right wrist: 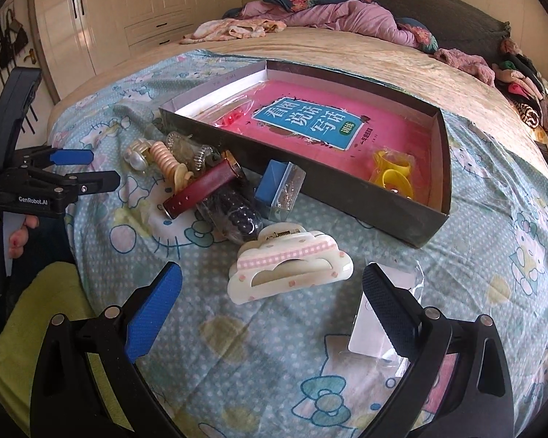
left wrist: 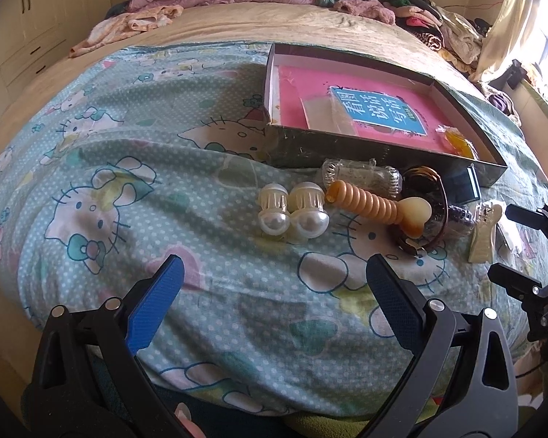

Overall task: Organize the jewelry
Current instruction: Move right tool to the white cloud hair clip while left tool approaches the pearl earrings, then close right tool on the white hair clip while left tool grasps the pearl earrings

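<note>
A shallow dark box with a pink book inside lies on the bed. A yellow item in plastic sits in its corner. In front of it lie two pearl hair clips, a tan spiral clip, a dark red strap, dark beads in a bag, a small blue box and a white cloud-shaped claw clip. My left gripper is open, just short of the pearl clips. My right gripper is open, its jaws on either side of the cloud clip's near end.
A Hello Kitty sheet covers the near bed. A clear packet with a white card lies by my right finger. Clothes are piled at the bed's far end and right side. Wardrobes stand at the left.
</note>
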Available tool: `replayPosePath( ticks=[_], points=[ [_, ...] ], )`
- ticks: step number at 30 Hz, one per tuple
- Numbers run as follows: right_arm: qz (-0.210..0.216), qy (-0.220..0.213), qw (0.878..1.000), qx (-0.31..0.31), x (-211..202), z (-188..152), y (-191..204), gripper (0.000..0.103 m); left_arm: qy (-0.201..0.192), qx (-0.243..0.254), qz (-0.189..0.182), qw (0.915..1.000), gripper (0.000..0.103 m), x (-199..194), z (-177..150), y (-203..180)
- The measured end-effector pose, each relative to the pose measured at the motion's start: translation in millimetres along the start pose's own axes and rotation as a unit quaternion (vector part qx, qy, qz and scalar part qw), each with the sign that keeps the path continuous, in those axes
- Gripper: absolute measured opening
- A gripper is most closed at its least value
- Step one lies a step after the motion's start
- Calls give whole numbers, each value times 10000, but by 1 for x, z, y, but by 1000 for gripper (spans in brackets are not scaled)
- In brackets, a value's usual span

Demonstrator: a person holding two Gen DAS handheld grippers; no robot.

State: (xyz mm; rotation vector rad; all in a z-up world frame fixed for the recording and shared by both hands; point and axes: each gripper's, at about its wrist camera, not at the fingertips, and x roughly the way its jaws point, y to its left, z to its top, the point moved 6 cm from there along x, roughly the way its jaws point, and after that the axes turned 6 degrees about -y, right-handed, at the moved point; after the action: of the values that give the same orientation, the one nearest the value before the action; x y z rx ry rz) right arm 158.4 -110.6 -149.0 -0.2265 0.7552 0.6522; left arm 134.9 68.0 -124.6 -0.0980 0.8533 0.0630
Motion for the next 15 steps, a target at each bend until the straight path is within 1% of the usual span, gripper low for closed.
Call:
replayPosePath(
  ticks=[7, 15],
  points=[
    [41, 235, 9996, -156, 20, -3, -4, 98, 96, -118, 31, 9999, 93, 12, 4, 6],
    [108, 265, 9995, -141, 35, -1, -10, 98, 243, -256, -12, 9994, 93, 25, 8, 10]
  ],
)
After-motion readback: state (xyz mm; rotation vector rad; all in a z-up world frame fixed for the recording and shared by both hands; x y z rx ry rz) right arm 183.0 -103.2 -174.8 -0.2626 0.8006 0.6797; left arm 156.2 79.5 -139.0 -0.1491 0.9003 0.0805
